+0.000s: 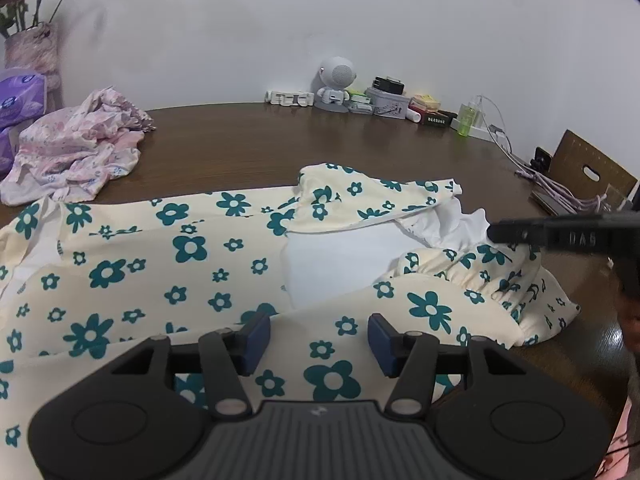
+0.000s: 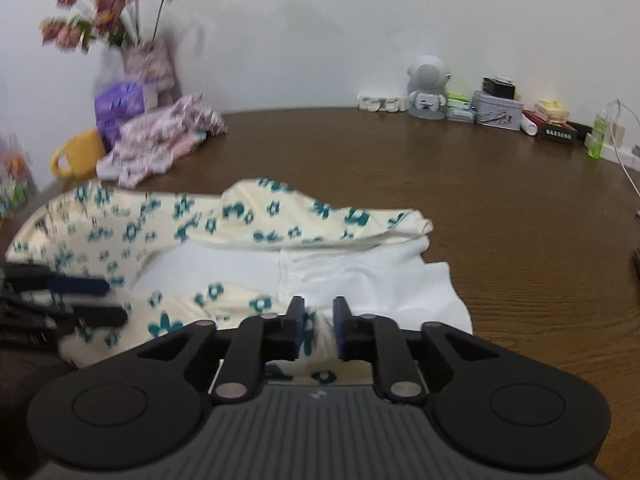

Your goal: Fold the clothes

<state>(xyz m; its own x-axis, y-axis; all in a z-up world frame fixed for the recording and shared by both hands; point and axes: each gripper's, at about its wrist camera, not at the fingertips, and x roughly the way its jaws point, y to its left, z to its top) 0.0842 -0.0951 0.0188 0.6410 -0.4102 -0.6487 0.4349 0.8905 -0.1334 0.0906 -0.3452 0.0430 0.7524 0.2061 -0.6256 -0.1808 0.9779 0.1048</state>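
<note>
A cream garment with teal flowers [image 1: 160,260] and a white lining [image 1: 340,256] lies spread over the brown table [image 1: 360,148]. My left gripper [image 1: 320,340] stands open low over the near floral fold, its blue pads wide apart and nothing pinched between them. The right gripper [image 2: 319,328] is shut on a bunched bit of the garment [image 2: 120,224] near its hem, where the floral cloth meets the white lining [image 2: 360,276]. Its dark finger [image 1: 560,236] reaches in from the right in the left wrist view. In the right wrist view the left gripper [image 2: 108,300] shows blurred at the left edge.
A crumpled pink floral garment [image 1: 76,148] lies at the far left beside a yellow mug [image 2: 76,156], purple packs [image 2: 118,104] and a flower vase [image 2: 148,60]. Along the wall stand a robot figure [image 1: 336,80], a tin box [image 1: 388,104] and a green bottle [image 1: 466,120]. Cables and cardboard [image 1: 588,168] sit far right.
</note>
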